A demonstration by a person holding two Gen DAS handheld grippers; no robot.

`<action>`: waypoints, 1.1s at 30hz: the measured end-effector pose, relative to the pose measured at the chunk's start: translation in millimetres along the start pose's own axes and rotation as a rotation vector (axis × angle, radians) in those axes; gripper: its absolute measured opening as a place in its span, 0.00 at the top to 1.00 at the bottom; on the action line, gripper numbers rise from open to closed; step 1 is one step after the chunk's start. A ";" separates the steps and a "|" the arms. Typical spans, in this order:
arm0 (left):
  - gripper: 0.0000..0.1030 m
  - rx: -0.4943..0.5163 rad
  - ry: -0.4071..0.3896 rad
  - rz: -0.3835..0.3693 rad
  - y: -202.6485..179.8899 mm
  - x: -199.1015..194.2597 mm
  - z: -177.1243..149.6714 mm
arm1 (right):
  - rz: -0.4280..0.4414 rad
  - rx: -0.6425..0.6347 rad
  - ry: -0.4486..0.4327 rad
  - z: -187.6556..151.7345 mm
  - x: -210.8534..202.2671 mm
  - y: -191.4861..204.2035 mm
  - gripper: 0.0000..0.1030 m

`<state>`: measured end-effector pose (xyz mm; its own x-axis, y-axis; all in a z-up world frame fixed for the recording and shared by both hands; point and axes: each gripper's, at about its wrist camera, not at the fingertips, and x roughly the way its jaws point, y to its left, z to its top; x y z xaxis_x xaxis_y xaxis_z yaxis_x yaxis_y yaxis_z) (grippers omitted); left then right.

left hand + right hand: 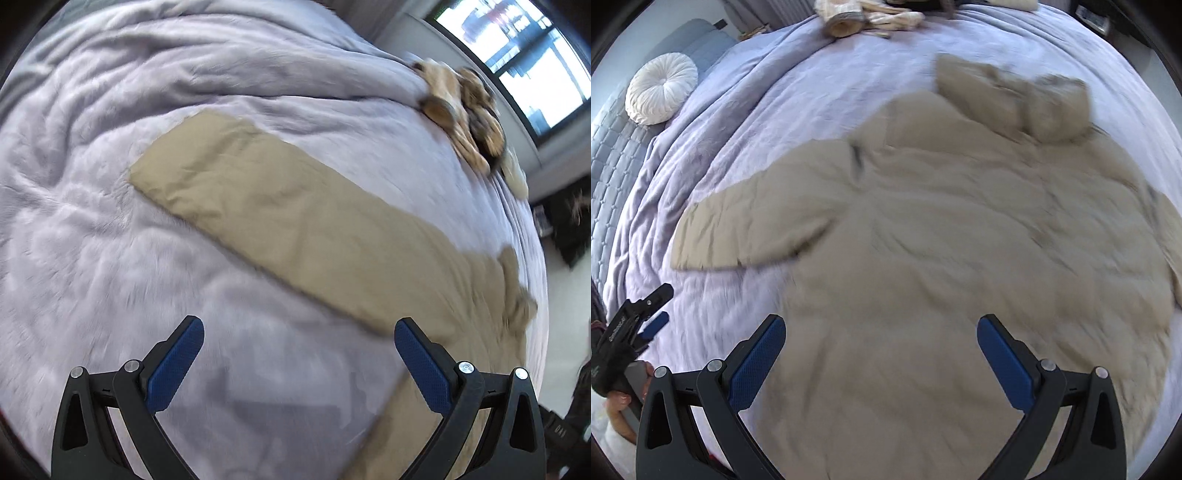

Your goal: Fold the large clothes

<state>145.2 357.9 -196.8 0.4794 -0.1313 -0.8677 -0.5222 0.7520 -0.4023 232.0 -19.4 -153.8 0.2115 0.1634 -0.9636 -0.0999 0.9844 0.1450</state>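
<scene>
the tan coat [923, 229] lies spread on the bed [768, 103], soft and bulky; its sleeve [280, 206] cuff looks easiest to pinch. left claw [299, 332] and right claw [881, 328] both gape, empty.

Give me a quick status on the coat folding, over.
Left gripper open, empty, over the blanket beside the sleeve. Right gripper open, empty, above the tan coat. Coat spread flat, unfolded. Nothing on it.

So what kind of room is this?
Most likely a bedroom: a wide bed with a lilac blanket, a round white cushion by the padded headboard, and a beige coat spread out.
</scene>
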 end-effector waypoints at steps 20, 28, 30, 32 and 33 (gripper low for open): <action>0.56 -0.090 -0.046 -0.034 31.9 89.4 61.7 | -0.040 -0.086 -0.007 60.3 148.0 26.5 0.87; 0.94 0.045 -0.104 -0.248 -14.3 56.4 75.9 | 0.019 -0.053 -0.019 54.5 145.3 10.7 0.87; 0.94 0.113 -0.136 -0.287 -42.2 39.2 77.8 | 0.038 -0.048 -0.024 52.0 143.2 3.7 0.87; 0.94 0.182 -0.161 -0.330 -73.0 22.0 76.7 | 0.047 -0.047 -0.027 50.2 145.7 0.8 0.87; 0.94 0.222 -0.174 -0.353 -92.3 13.5 73.9 | 0.055 -0.045 -0.026 48.9 146.5 0.4 0.87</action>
<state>252.1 334.5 -149.8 0.7223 -0.3081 -0.6191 -0.1509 0.8035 -0.5759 310.5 8.2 -283.9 0.2298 0.2195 -0.9482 -0.1558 0.9700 0.1868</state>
